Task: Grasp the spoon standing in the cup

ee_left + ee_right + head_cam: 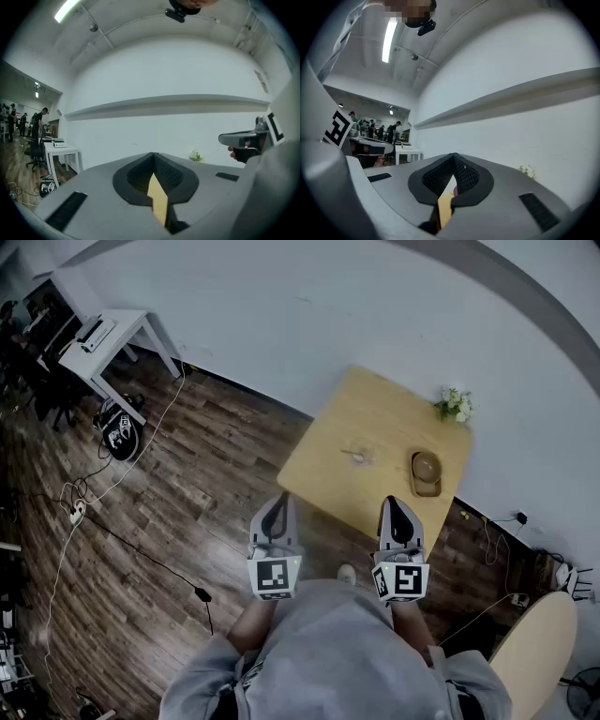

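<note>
Closest in, the person's grey top (328, 652) fills the bottom of the head view, with both tools held just ahead of it. The left gripper (276, 512) hangs over the dark wood floor (169, 512), just off the near corner of the wooden table (323, 460). Its jaws meet tip to tip and grasp nothing; only a sliver of tabletop shows through the slot below the tips. The right gripper (397, 512) sits at the table's near edge, likewise closed right up and empty.

Further out, near the middle of the table, stands the small clear cup (358, 457). The thin pale streak in it is probably the spoon (353, 454), though it is too small to make out its handle or which way it leans. Just right of the cup lies a brown bowl (425, 468) on a small tray, and at the table's far right corner sit white flowers (456, 406). Well away to the far left of the table stands a white desk (103, 334).

I judge the task has not really begun: this is the approach, with both tools well apart from the cup. Next, 1 gripper, likely the right, must open, travel forward over the table and come down around the spoon's handle above the cup's rim without tipping the cup.
</note>
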A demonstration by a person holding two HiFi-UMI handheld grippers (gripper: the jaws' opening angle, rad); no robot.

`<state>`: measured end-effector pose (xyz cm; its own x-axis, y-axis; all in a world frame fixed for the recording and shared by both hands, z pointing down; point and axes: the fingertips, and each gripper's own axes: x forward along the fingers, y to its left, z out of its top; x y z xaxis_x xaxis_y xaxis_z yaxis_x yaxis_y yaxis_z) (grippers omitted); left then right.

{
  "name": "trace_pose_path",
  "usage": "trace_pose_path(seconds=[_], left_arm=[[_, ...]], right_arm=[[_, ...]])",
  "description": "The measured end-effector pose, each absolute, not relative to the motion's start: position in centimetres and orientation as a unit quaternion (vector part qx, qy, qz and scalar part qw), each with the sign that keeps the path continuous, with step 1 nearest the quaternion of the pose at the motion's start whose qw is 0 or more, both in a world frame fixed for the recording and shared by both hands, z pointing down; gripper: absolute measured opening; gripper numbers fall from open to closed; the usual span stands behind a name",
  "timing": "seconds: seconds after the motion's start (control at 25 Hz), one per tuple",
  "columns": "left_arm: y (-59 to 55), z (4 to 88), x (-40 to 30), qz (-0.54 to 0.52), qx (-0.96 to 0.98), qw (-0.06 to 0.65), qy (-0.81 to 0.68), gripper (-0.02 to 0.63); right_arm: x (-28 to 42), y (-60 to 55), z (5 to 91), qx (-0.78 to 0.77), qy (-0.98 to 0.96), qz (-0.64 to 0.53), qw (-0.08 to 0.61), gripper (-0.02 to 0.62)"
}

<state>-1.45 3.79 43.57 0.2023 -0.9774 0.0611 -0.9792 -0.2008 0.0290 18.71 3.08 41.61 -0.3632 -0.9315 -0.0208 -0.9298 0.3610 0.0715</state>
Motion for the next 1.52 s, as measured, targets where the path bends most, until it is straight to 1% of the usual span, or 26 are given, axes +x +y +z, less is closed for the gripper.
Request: trace_pose_path(seconds=[0.64, 1.24, 1.52], left_arm=[[5.0, 43.7, -4.8, 0.015, 0.785, 0.033, -0.619, 0.002], [7.3, 45.5, -10.9, 0.022, 0.808, 0.057, -0.586, 0.002], [5.3, 45.7, -10.3, 0.019, 0.817, 0.059, -0.573, 0.002]], right_arm=[[16.8, 3.8, 42.0, 0.589, -0.806, -0.050, 0.022, -0.002], [11.9, 6.5, 44.2, 0.627, -0.777, -0.029, 0.042, 0.000], [12.1, 4.6, 43.9, 0.633, -0.772, -0.036, 0.052, 0.000]])
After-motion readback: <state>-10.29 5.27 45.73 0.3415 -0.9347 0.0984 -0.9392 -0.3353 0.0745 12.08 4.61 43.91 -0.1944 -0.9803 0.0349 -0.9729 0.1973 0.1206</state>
